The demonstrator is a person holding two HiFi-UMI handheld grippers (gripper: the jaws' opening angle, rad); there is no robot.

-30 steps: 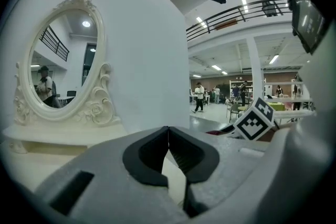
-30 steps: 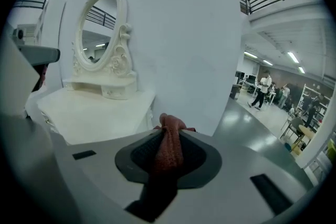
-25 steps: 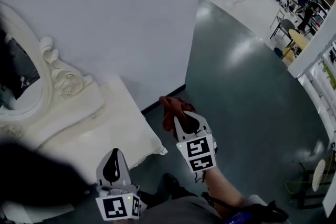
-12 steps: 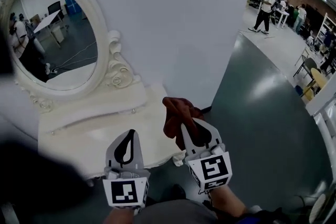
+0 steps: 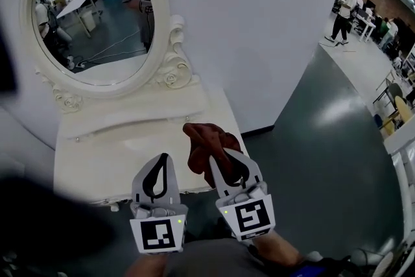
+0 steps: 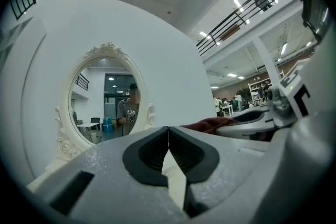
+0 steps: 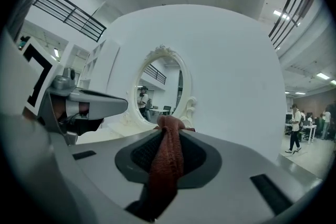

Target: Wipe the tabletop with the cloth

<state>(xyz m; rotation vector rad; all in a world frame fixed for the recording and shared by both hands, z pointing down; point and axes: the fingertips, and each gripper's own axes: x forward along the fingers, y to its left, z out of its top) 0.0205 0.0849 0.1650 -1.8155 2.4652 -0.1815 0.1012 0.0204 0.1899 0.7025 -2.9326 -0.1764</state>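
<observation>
While the right gripper (image 5: pixel 219 156) is clamped shut on the rust-brown cloth (image 5: pixel 205 142), a bunched wad of it sticks out past the jaw tips and a strip runs back between the pads. The left gripper (image 5: pixel 163 159) sits just beside it, jaws closed tip to tip and holding nothing. Both point level toward the oval mirror (image 5: pixel 97 10). The white tabletop (image 5: pixel 123 156) lies ahead of and below the cloth. From the head view the wad is over the table's near right part, close to the front edge. It looks held off the surface, but contact can't be confirmed. The table's long axis runs left-right across the view. Judgement: the right hand must drop the wad down onto the top, then sweep leftward along that axis. The left hand is not needed.
</observation>
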